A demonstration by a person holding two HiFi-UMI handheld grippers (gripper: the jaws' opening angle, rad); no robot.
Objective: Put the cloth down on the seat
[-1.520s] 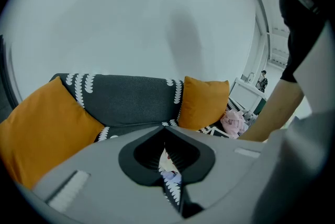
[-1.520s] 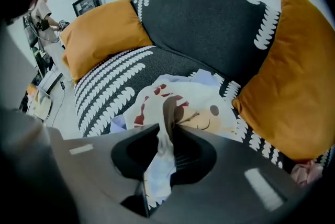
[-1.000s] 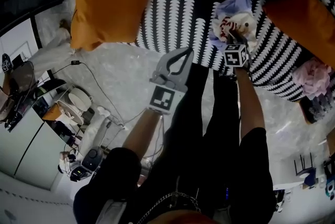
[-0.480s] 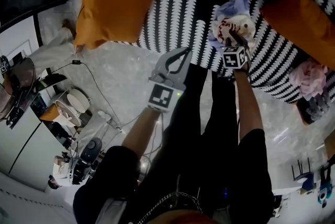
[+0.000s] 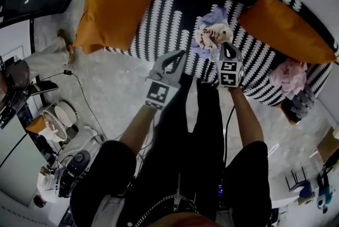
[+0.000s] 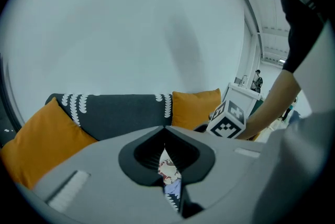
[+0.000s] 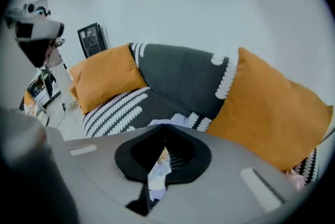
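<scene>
The cloth lay bunched on the striped sofa seat, at eleven o'clock from my right gripper, whose jaws had just closed on nothing; my left gripper was also shut and empty, so the task seemed done.

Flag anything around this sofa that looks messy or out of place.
The cloth lies crumpled in a heap near the sofa seat's front edge, not spread flat. A pink bundle sits bunched at the seat's right end. On the floor at left, a cable trails loose. Nothing looks spilled or broken.
</scene>
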